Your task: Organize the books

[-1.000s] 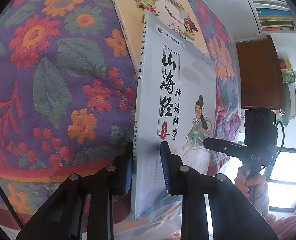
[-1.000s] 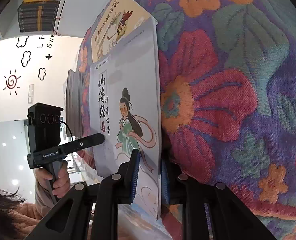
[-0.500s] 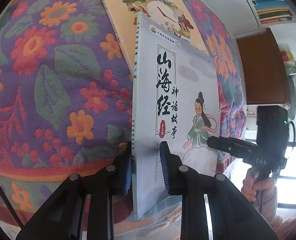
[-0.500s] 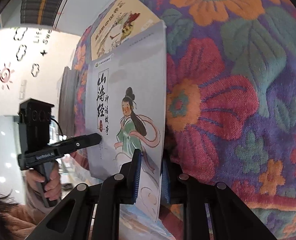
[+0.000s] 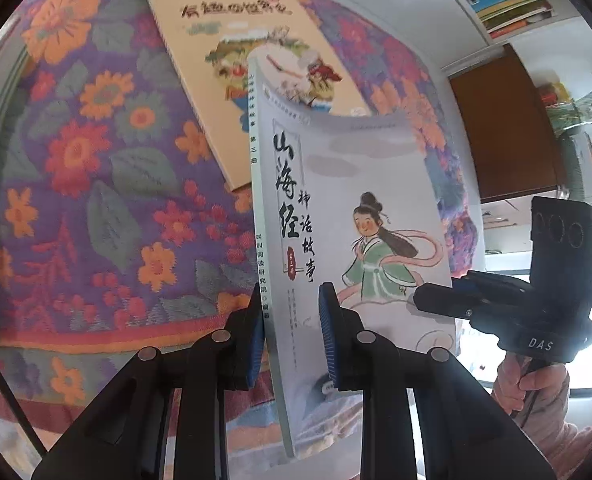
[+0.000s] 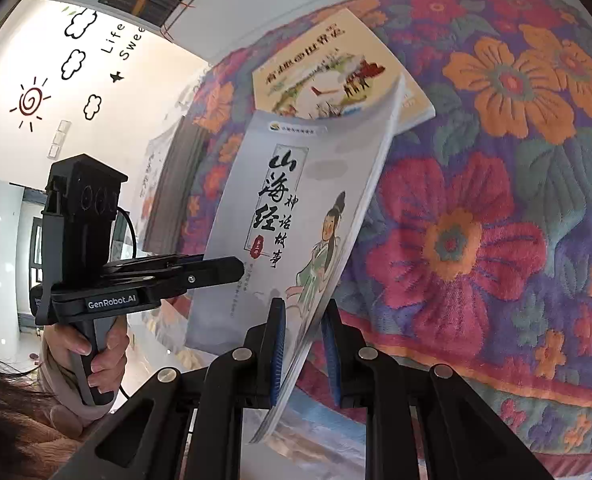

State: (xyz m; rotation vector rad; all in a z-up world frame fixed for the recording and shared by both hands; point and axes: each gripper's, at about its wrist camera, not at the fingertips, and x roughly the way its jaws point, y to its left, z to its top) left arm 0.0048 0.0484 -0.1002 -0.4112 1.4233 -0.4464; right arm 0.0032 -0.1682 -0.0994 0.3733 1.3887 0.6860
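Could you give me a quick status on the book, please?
Left gripper and right gripper shut on grey book, lifted off cloth. Yellow book lies behind. Nothing blocking.

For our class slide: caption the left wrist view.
Two grippers, left and right, lift a grey book above a flowered cloth.

Colours and patterns we see on the books, the cloth and the tools.

We see a pale grey book with black brush lettering and a figure in a green robe; a cream-yellow book with a colourful picture; a purple cloth patterned with orange and red flowers and grey-green leaves; black grippers with blue ribbed pads; and a white wall with black cloud outlines and a red spiral sun.
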